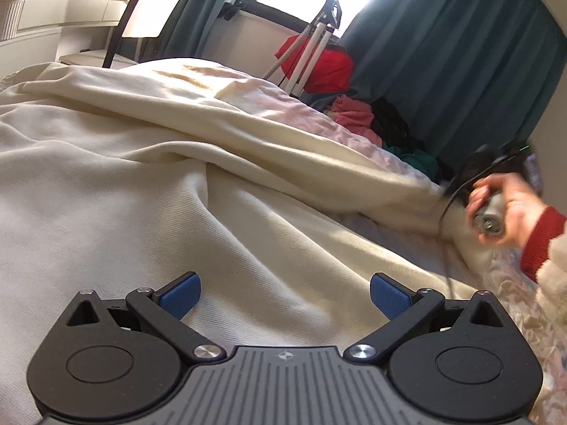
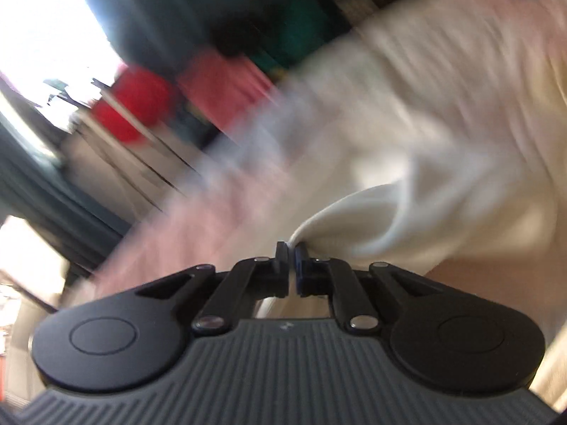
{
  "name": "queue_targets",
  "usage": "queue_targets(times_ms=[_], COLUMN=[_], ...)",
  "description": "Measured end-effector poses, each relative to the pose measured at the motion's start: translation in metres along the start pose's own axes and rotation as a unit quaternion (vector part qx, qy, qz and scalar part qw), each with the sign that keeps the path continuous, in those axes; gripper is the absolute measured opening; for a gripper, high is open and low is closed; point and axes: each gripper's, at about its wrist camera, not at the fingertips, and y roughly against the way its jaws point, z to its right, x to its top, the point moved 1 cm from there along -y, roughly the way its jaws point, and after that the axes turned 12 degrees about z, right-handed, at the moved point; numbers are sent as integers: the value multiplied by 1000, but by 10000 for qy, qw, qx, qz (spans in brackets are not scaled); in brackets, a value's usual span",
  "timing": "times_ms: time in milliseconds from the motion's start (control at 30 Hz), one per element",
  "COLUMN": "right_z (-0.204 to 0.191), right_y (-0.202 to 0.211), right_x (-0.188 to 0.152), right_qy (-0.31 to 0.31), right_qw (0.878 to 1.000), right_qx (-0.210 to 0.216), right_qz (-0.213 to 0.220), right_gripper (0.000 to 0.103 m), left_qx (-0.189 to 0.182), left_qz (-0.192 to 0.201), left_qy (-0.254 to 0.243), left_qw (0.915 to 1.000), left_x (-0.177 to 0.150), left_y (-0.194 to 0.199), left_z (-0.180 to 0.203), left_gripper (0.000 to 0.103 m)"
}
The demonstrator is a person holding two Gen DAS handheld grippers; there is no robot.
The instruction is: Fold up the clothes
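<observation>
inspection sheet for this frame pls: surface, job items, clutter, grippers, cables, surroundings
Surface: bed with pale patterned bedding, mostly covered.
Job's things: cream garment spread wrinkled over the bed; one end bunched toward the right.
Clutter: pile of clothes, pink, red, teal and black, at the far edge of the bed.
Grippers: left hand-held gripper open, over the garment, holding nothing. Right hand-held gripper shut on a fold of the cream garment; that view is motion-blurred.
Cables: thin black cable hanging by the right hand.
Surroundings: teal curtains, bright window, white tripod-like stand, white cabinet at the left.
</observation>
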Motion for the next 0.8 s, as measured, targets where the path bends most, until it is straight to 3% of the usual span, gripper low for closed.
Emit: queue_targets(times_ms=[67, 167, 400, 533, 567, 633, 700, 800], right_z=[-11, 7, 116, 127, 125, 118, 112, 102], right_y=[36, 76, 95, 103, 99, 82, 66, 42], right_x=[10, 1, -55, -55, -52, -46, -40, -32], right_qy=[224, 523, -93, -463, -445, -399, -353, -284], right_qw=[9956, 9934, 9982, 9970, 9973, 9974, 9972, 9962], right_qx=[662, 640, 188, 244, 185, 6, -173, -441], right_qz=[623, 791, -553, -575, -553, -596, -638, -702], right_gripper=[7, 7, 10, 15, 19, 56, 76, 76], left_qx=[-10, -43, -72, -49, -42, -33, -26, 5], left_qz=[38, 100, 95, 93, 74, 46, 20, -51], left_qy=[88, 168, 172, 156, 150, 117, 78, 89], left_qw=[10000, 9998, 9998, 9998, 9999, 9999, 10000, 9999], left_x=[2, 4, 4, 3, 2, 1, 0, -2], left_y=[3, 7, 15, 17, 16, 15, 12, 9], left_z=[-2, -4, -3, -2, -1, 1, 3, 2], left_gripper=[103, 103, 103, 103, 103, 103, 103, 103])
